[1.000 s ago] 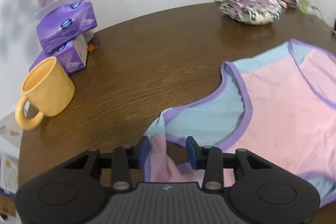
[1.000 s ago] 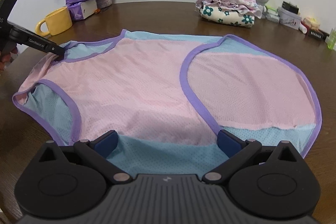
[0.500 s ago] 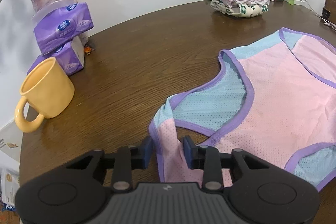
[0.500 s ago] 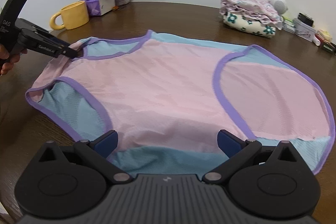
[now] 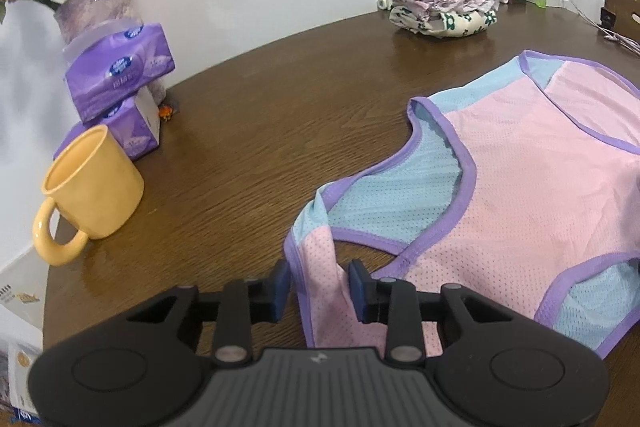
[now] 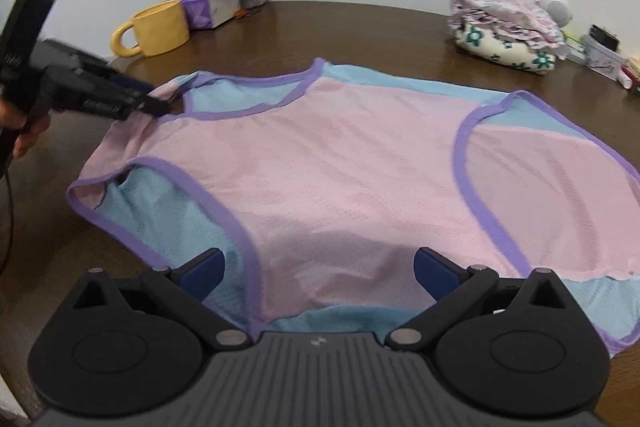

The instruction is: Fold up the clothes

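A sleeveless mesh top (image 6: 340, 167), pink in front, light blue behind, with purple trim, lies spread on the brown round table (image 5: 280, 107). My left gripper (image 5: 318, 287) is shut on its near shoulder strap (image 5: 320, 259), and the bunched pink fabric fills the gap between the pads. From the right wrist view that left gripper (image 6: 160, 105), held by a hand, pinches the strap at the top's left corner. My right gripper (image 6: 320, 269) stands wide open over the bottom hem. The cloth runs under its fingers without being pinched.
A yellow mug (image 5: 92, 183) stands near the table's left edge. Behind it are stacked purple tissue packs (image 5: 120, 75) and a vase of flowers (image 5: 96, 3). A pile of folded floral clothes (image 6: 504, 23) sits at the far right, with small bottles and boxes beyond it.
The left jaws narrowed a little and now pinch the strap. The right gripper slid left along the hem, so the top sits further right in its view.
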### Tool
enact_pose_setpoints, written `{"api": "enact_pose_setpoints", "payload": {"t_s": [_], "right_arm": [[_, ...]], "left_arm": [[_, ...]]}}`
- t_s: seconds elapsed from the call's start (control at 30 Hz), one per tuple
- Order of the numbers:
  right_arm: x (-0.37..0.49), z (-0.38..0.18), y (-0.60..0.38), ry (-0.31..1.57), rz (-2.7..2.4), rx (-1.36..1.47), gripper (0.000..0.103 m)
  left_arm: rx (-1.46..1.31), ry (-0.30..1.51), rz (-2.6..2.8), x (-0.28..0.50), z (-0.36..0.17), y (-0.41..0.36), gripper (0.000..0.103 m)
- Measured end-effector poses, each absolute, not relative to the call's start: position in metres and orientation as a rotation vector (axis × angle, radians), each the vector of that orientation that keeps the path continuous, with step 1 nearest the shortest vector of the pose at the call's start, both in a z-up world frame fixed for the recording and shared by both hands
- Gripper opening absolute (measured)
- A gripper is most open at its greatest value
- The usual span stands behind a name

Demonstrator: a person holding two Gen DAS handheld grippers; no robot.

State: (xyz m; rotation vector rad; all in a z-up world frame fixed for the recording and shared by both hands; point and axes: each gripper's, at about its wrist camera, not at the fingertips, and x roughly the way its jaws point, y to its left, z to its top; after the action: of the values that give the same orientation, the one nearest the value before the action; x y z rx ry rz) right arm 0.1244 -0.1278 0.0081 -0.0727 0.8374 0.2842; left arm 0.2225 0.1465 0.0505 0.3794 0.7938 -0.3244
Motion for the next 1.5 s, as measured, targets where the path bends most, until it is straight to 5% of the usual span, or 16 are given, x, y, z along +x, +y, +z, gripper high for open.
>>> {"api": "enact_pose_setpoints", "payload": {"t_s": [0.33,0.93,0.97,1.07,1.13,1.5], "right_arm": [[0.149,0.005,-0.166,0.847,0.168,-0.015,0.103],[0.176,-0.005,-0.162,0.860,0.163,-0.061,0.102],[0.176,-0.005,-0.162,0.858,0.162,-0.062,0.103],[0.176,-0.006,-0.162,0.854,0.161,-0.062,0.102],[0.176,-0.006,-0.162,0.855,0.162,-0.063,0.102],[0.176,-0.006,-0.162,0.857,0.167,-0.069,0.102]], "left_arm": [[0.358,0.755,-0.269,0.203,0.048,0.141,0.038],[0.362,0.752,-0.254,0.202,0.044,0.139,0.037],[0.364,0.753,-0.255,0.202,0.044,0.139,0.036],[0.361,0.757,-0.253,0.203,0.045,0.138,0.010],[0.357,0.750,-0.230,0.204,0.048,0.139,0.005],[0.366,0.738,-0.280,0.237,0.071,0.120,0.020]]}}
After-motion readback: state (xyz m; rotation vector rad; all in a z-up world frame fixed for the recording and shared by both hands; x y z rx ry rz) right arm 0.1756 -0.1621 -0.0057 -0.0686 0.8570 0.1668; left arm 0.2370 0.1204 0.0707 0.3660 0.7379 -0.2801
